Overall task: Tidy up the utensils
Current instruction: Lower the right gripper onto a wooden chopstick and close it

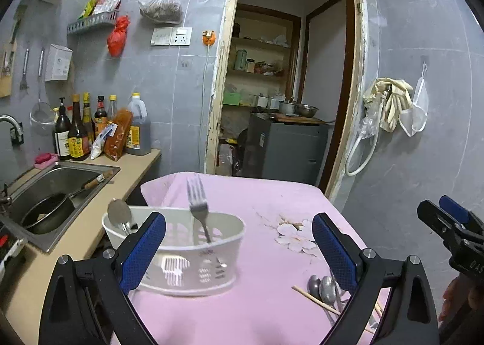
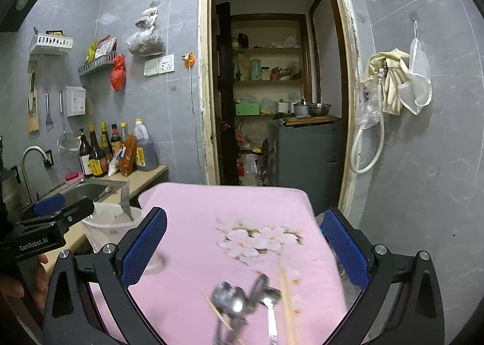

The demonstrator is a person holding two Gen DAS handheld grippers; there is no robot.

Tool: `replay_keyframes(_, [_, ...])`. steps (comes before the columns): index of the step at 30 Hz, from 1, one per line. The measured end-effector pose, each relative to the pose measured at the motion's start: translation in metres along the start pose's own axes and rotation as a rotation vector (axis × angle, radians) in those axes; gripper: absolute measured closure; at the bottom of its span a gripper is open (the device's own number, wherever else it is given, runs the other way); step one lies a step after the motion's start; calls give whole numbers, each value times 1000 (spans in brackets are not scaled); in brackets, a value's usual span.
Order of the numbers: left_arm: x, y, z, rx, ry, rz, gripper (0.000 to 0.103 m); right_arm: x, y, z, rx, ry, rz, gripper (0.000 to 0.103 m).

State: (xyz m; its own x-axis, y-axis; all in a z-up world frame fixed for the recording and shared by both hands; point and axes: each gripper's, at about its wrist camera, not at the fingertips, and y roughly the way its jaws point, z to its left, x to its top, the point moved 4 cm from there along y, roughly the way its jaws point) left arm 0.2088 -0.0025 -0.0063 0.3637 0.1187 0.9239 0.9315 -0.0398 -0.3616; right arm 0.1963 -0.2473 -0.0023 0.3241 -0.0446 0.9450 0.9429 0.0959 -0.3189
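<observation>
A white plastic utensil basket [image 1: 187, 257] stands on the pink tablecloth [image 1: 260, 308] at the table's left side. A fork [image 1: 198, 206] leans upright in it, and a spoon [image 1: 118, 213] stands at its left end. My left gripper [image 1: 239, 248] is open just short of the basket, nothing between its blue pads. Loose spoons [image 1: 325, 289] and wooden chopsticks [image 1: 314, 299] lie on the cloth by its right finger. My right gripper [image 2: 245, 245] is open above those spoons [image 2: 242, 299] and chopsticks [image 2: 286, 296], holding nothing. The basket [image 2: 112, 221] shows at its left.
A counter with a steel sink [image 1: 57, 190] holding a dark pan [image 1: 48, 213] runs along the left, with sauce bottles [image 1: 78, 130] at its back. An open doorway [image 1: 281, 88] lies beyond the table. Gloves and a hose [image 1: 387, 103] hang on the right wall.
</observation>
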Motion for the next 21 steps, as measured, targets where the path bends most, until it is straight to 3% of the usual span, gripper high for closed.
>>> replay_keyframes(9, [-35,2,-44,34,-30,82,5,-38,19,-54,62,1,157,2])
replay_keyframes(21, [-78,41,-81,28,-40,239,5,-102,73,-82,163,37,379,4])
